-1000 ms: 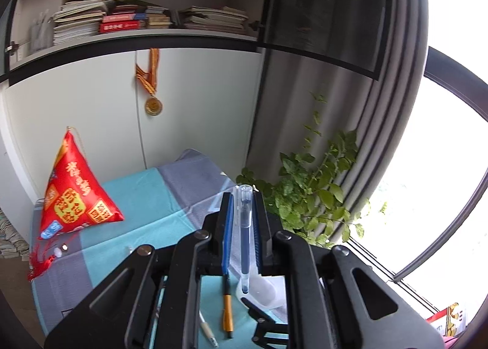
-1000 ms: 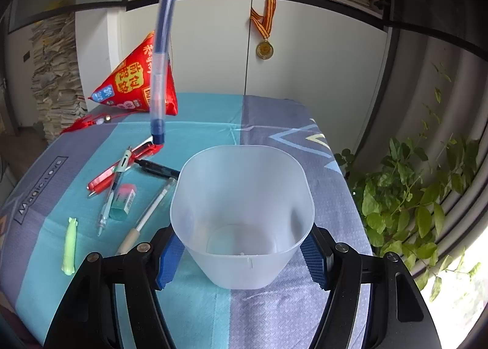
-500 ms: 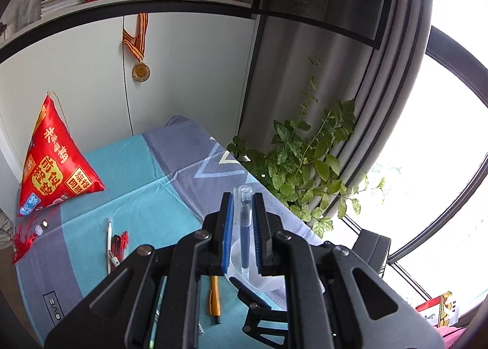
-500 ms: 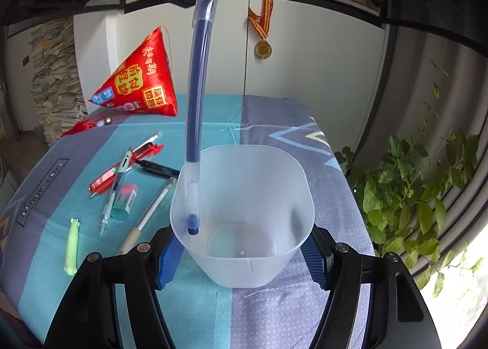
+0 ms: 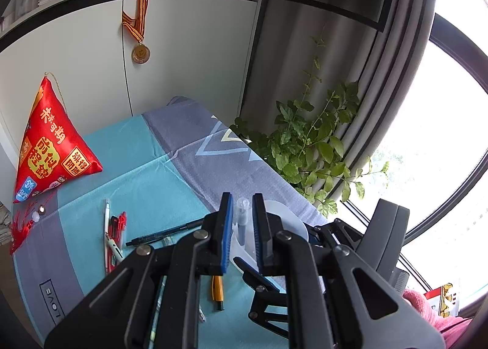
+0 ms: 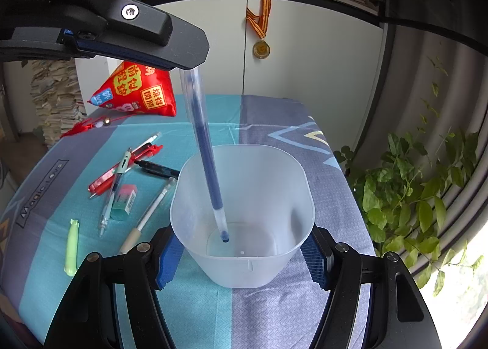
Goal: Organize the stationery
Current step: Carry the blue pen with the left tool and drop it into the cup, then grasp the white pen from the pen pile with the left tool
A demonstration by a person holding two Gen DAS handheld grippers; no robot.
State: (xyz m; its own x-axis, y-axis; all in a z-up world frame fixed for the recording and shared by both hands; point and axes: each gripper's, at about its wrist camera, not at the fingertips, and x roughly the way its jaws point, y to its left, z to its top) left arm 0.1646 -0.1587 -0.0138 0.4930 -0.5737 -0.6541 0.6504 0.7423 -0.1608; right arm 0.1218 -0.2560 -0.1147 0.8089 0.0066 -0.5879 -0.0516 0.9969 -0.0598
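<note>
The left gripper hides most of the pen from its own camera; only the clear top end shows between the blue pads. From the right wrist view, the pen's upper end is lost under the left fingers, whose tips are the only part in frame. The pen hangs tilted, its tip down at the bottom of the cup. The left fingers are loosening, with the pen between them; whether the pads press on it cannot be told. The right gripper points down-forward, its fingers clenched on the cup's sides. The cup stands on the worktop. Loose pens and an eraser lie left of it.
</note>
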